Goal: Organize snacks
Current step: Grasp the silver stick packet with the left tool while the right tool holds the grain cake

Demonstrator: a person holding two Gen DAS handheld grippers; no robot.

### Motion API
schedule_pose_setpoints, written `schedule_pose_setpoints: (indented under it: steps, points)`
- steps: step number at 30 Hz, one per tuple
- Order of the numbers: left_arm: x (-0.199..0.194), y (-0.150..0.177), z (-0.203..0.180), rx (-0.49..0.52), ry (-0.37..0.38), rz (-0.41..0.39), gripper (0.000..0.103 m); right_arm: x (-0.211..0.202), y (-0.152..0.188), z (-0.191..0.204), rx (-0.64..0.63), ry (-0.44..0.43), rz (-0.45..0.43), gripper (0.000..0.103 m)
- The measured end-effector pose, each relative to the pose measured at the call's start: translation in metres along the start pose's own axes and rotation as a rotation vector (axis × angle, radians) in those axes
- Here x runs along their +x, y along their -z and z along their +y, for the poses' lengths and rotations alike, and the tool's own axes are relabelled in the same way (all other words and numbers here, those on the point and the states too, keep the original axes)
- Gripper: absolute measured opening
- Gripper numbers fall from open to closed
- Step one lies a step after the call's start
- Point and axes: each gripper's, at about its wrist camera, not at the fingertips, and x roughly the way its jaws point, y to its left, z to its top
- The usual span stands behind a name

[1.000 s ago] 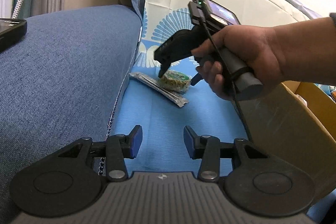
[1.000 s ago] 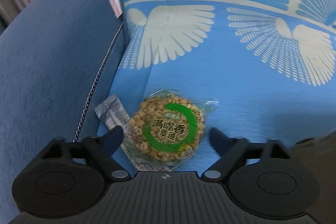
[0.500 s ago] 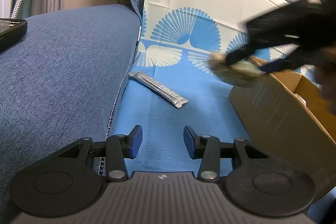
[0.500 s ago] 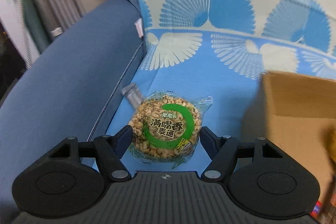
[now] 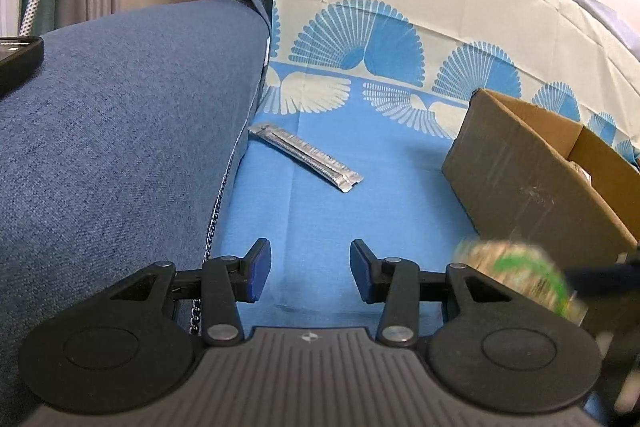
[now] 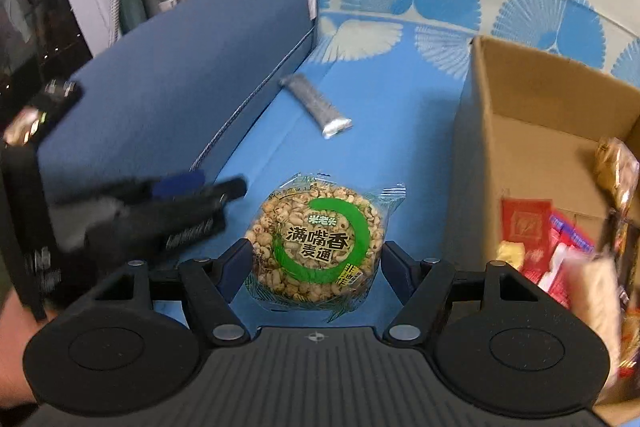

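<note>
Green-labelled puffed snack clamped in right gripper, left gripper parted

A blue fan-patterned cloth — perhaps over a sofa seat — carries a silver sachet and a cardboard box.

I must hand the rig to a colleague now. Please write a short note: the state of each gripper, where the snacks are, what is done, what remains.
Right gripper: shut on the round puffed-grain cake, held above the blue cloth, beside the cardboard box.
Left gripper: open, holding nothing.
Done: several snack packets lie in the box.
Left: put the cake in the box, then pick up the silver stick packet lying on the cloth near the blue cushion.
</note>
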Motion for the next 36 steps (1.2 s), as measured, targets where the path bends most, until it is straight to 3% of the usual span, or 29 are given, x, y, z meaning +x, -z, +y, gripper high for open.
schedule_pose_setpoints:
  steps: [6,8,11,12,14,15,17,22,25,30,32,34,35,36]
  points:
    - [0.014,-0.002,-0.001,0.014,-0.019,0.059,0.049,0.020,0.030,0.019,-0.104,0.000,-0.027,0.070]
    - [0.017,-0.003,-0.001,0.011,-0.021,0.072,0.049,0.031,0.034,0.015,-0.085,0.029,-0.015,0.048]
    - [0.021,-0.007,0.001,-0.001,-0.015,0.100,0.049,0.047,0.035,0.004,-0.008,0.027,0.010,0.048]
    - [0.024,-0.011,0.002,-0.007,-0.015,0.111,0.049,0.050,0.035,0.004,-0.003,0.035,0.005,0.050]
    - [0.033,-0.020,0.003,-0.030,-0.013,0.135,0.049,0.052,0.037,0.005,-0.012,0.061,0.004,0.074]
    - [0.039,-0.026,0.002,-0.043,-0.010,0.144,0.049,0.052,0.038,0.005,-0.007,0.064,0.009,0.077]
    - [0.053,-0.046,-0.001,-0.066,-0.014,0.148,0.051,0.054,0.037,0.004,0.011,0.037,0.018,0.077]
    - [0.103,-0.090,-0.017,-0.138,-0.010,0.193,0.075,0.057,0.035,0.009,-0.034,-0.007,0.029,0.089]
    - [0.139,-0.113,-0.026,-0.124,-0.062,0.212,0.077,0.061,0.037,0.013,-0.072,-0.012,0.060,0.090]
    - [0.194,-0.129,-0.033,-0.145,-0.135,0.331,0.080,0.063,0.032,0.013,-0.092,-0.035,0.079,0.090]
    - [0.208,-0.123,-0.039,-0.105,-0.172,0.381,0.073,0.064,0.032,0.014,-0.104,-0.050,0.096,0.090]
    - [0.209,-0.116,-0.047,-0.015,-0.199,0.376,0.057,0.067,0.034,0.016,-0.132,-0.053,0.118,0.090]
    - [0.203,-0.113,-0.050,0.033,-0.177,0.352,0.039,0.069,0.036,0.017,-0.150,-0.048,0.132,0.089]
    - [0.199,-0.111,-0.052,0.063,-0.160,0.350,0.032,0.071,0.038,0.019,-0.165,-0.045,0.146,0.088]
